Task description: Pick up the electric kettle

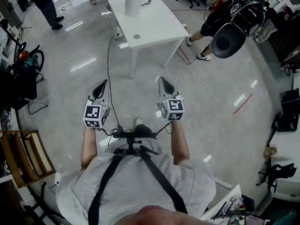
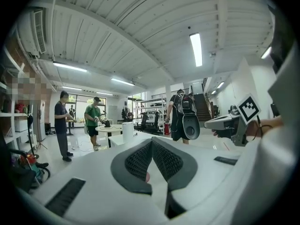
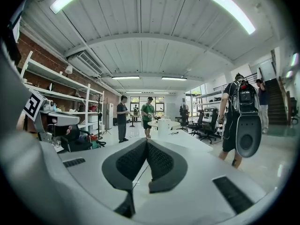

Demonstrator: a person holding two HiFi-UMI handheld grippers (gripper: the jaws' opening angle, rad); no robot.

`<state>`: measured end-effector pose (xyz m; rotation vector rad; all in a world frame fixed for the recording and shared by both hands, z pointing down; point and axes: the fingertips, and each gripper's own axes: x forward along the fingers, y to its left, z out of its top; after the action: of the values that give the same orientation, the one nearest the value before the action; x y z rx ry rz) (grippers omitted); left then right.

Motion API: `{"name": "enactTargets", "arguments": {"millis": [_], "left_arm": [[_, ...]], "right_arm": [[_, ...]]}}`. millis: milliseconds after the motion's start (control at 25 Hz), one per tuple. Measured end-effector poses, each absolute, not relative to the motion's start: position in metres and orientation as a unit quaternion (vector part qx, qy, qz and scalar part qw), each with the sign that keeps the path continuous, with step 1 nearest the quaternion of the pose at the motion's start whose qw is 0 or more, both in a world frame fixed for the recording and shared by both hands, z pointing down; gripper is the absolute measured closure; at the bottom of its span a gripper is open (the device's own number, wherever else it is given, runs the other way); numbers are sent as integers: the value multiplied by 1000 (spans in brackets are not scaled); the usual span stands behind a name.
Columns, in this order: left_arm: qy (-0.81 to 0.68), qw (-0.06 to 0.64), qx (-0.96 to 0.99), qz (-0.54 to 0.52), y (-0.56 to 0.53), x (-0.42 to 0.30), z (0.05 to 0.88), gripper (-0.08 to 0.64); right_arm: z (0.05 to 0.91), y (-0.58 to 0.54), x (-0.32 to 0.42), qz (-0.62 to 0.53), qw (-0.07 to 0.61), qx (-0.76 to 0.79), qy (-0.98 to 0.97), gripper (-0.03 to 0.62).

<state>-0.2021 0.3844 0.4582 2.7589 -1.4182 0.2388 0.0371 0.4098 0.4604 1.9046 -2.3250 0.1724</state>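
Head view and both gripper views. The electric kettle (image 1: 133,3), a pale cylinder, stands near the far end of the white table (image 1: 159,25), well ahead of both grippers. In the left gripper view (image 2: 127,131) and the right gripper view (image 3: 163,127) it appears small above the jaw tips, and we cannot make out its handle, lid or base. Two lesser items on the tabletop are too small to identify: a dark object (image 1: 145,3) just beside the kettle and a round spot (image 1: 136,36) near the front edge. We count one kettle, one white table, two grippers and three bystanders, all partly cut off at the top of the head view; one of them wears a backpack (image 1: 243,13). The left gripper (image 1: 100,88) has its fingers (image 2: 136,161) pressed together at the tips with nothing between them. The right gripper (image 1: 165,86) likewise has its fingers (image 3: 129,161) closed on nothing. Both are held over bare floor, short of the table. A dark cable (image 1: 108,69) runs across the floor from the table toward us. The only markings we can read are the black-and-white square patterns on the two marker cubes (image 1: 96,114).
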Motion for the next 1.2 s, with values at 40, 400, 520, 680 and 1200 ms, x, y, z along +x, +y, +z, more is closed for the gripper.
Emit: {"name": "enactTargets", "arguments": {"millis": [40, 400, 520, 680, 1200], "left_arm": [[-456, 14, 887, 74, 379, -201, 457, 557], [-454, 18, 886, 89, 328, -183, 468, 557], [-455, 18, 886, 90, 299, -178, 469, 557], [-459, 18, 883, 94, 263, -173, 464, 557], [-476, 17, 874, 97, 165, -143, 464, 557]], "right_arm": [[461, 406, 37, 57, 66, 632, -770, 579], [474, 351, 57, 66, 70, 634, -767, 580], [477, 317, 62, 64, 70, 633, -769, 580], [475, 276, 63, 69, 65, 627, -773, 580], [478, 173, 97, 73, 61, 617, -781, 580]]}}
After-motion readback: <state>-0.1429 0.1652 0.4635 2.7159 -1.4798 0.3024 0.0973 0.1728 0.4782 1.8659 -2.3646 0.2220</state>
